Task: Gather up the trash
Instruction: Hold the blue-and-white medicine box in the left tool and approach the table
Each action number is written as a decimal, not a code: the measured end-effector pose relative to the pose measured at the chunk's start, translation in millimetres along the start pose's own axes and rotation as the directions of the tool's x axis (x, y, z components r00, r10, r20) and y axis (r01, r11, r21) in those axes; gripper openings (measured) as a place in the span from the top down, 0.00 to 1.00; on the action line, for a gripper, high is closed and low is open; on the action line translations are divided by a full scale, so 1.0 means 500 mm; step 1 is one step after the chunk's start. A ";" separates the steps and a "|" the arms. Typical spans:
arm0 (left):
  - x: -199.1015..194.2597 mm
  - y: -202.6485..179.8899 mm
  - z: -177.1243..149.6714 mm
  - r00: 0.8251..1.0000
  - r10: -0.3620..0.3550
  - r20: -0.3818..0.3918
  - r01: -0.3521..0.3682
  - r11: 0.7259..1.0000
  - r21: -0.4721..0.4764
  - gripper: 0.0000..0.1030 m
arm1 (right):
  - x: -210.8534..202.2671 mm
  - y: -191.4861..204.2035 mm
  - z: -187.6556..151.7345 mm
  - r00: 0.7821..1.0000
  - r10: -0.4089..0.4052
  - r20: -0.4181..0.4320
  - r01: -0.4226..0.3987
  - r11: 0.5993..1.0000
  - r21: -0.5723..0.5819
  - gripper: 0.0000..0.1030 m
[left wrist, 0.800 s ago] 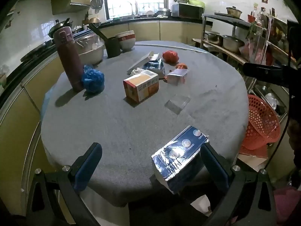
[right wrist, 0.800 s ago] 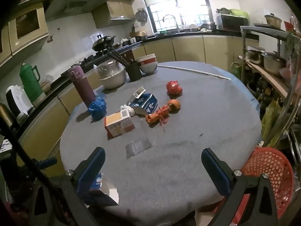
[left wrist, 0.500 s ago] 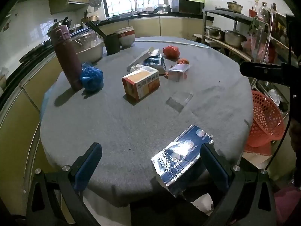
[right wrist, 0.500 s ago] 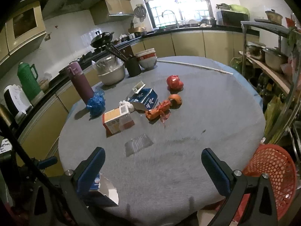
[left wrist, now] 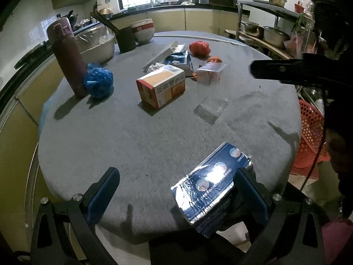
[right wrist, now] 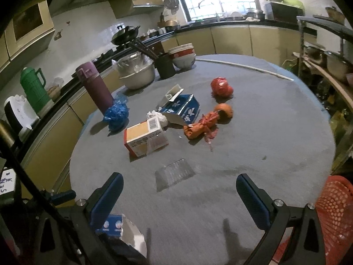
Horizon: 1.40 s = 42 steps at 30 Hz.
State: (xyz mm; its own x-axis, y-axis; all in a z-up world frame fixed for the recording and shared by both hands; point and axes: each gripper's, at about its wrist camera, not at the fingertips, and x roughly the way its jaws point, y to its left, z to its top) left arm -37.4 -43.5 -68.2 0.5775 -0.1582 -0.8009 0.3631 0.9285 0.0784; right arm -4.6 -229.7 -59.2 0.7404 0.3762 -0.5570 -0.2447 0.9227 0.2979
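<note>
Nothing collected yet as far as I can see, all the trash sits on the round grey table (right wrist: 264,132). My left gripper (left wrist: 176,190) is spread wide, empty, low in the left wrist view at the table's near edge. The blue foil carton (left wrist: 211,185) lies right by its right finger at lower centre, hanging over the edge, not pinched. My right gripper (right wrist: 178,196) is also wide open with nothing between the fingers, hovering over bare cloth at the bottom of its frame.

Left to pick, in the right wrist view:
- clear plastic tray (right wrist: 174,173), centre, just ahead of the right gripper
- orange-and-white box (right wrist: 144,137), centre left, with a clear wrapper against it
- blue milk carton (right wrist: 183,110) and white crumpled tissue (right wrist: 157,117) beside it
- orange wrapper (right wrist: 198,128) and orange ball (right wrist: 225,110), touching
- red bag (right wrist: 220,86), upper centre
- blue crumpled bag (right wrist: 117,112) next to the purple flask (right wrist: 94,86)

Red basket (right wrist: 335,207) at lower right, off the table edge, looks like the bin; can't see anything inside it. Task looks at its start, foil carton is probably first for the left
</note>
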 end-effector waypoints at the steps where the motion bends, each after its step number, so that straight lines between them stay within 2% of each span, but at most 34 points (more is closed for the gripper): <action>1: 0.000 -0.002 0.000 1.000 0.000 -0.001 0.000 1.000 0.001 0.00 | 0.009 0.001 0.002 1.000 0.000 -0.012 0.000 1.000 -0.001 0.00; 5: -0.005 -0.004 -0.007 1.000 0.000 0.001 0.000 1.000 0.006 0.00 | 0.031 0.008 0.007 0.999 0.016 -0.037 -0.016 1.000 0.007 0.00; 14: -0.031 0.006 -0.002 0.999 -0.023 0.036 0.023 1.000 0.006 0.00 | 0.025 0.024 0.003 0.999 0.031 -0.022 -0.031 1.000 0.003 0.00; 24: -0.072 0.013 -0.006 0.997 0.002 0.082 -0.002 1.000 -0.005 0.00 | -0.037 0.025 -0.015 1.000 0.015 0.013 -0.015 1.000 0.009 0.00; 34: -0.128 -0.012 -0.020 0.989 0.033 0.143 -0.035 0.999 0.013 0.00 | -0.129 0.046 -0.034 0.995 0.003 0.099 -0.002 1.000 -0.010 0.00; 42: -0.109 -0.021 -0.029 0.991 0.028 0.127 -0.034 0.999 0.042 0.00 | -0.157 0.033 -0.046 0.993 -0.013 0.121 0.013 1.000 0.005 0.00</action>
State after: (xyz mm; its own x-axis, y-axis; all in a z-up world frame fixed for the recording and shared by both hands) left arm -83.3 -39.6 -34.1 0.6758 -0.1733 -0.7164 0.3737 0.9184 0.1303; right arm -81.0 -242.1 -28.3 0.8142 0.3507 -0.4627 -0.2318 0.9270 0.2947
